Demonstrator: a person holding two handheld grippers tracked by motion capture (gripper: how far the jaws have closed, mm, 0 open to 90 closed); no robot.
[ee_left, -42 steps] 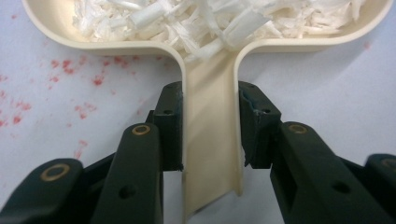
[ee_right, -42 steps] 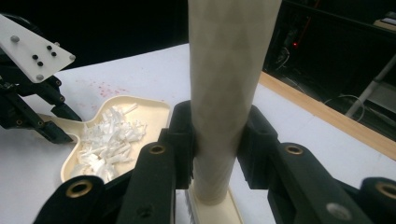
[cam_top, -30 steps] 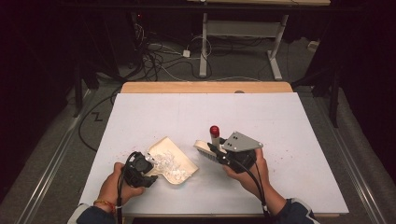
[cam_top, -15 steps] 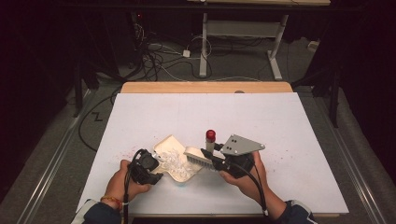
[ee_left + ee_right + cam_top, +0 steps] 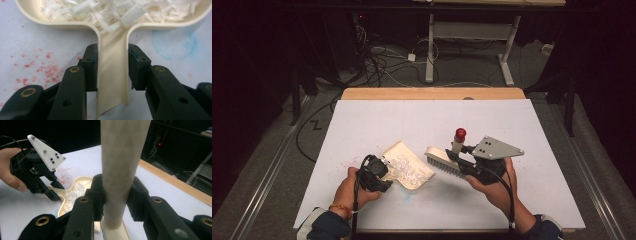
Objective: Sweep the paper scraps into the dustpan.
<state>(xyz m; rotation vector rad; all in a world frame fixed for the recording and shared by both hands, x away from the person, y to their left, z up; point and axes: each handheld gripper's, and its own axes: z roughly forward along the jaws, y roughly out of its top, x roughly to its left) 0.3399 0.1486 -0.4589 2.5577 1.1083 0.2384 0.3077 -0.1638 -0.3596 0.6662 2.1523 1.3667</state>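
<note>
A cream dustpan (image 5: 409, 167) lies on the white table (image 5: 432, 120), holding white shreds (image 5: 117, 10). My left gripper (image 5: 381, 172) is shut on the dustpan's handle (image 5: 112, 75), a pad against each side. My right gripper (image 5: 466, 164) is shut on the pale handle (image 5: 122, 170) of a brush. The brush head (image 5: 441, 160) hangs just right of the pan with its bristles down, and its red handle tip (image 5: 460, 133) points up. The right gripper view also shows the left gripper (image 5: 53, 192) and the dustpan (image 5: 75, 191) beyond the brush.
Red specks (image 5: 346, 162) dot the table left of the pan, and a faint blue smear (image 5: 172, 42) sits beside its handle. A wooden strip (image 5: 432, 93) runs along the far edge. Cables (image 5: 387, 60) and desk legs (image 5: 507, 55) lie on the floor behind.
The brush came left up against the dustpan's mouth, then drew back to the right and lifted slightly. The left gripper has kept its hold on the pan, which barely shifted.
</note>
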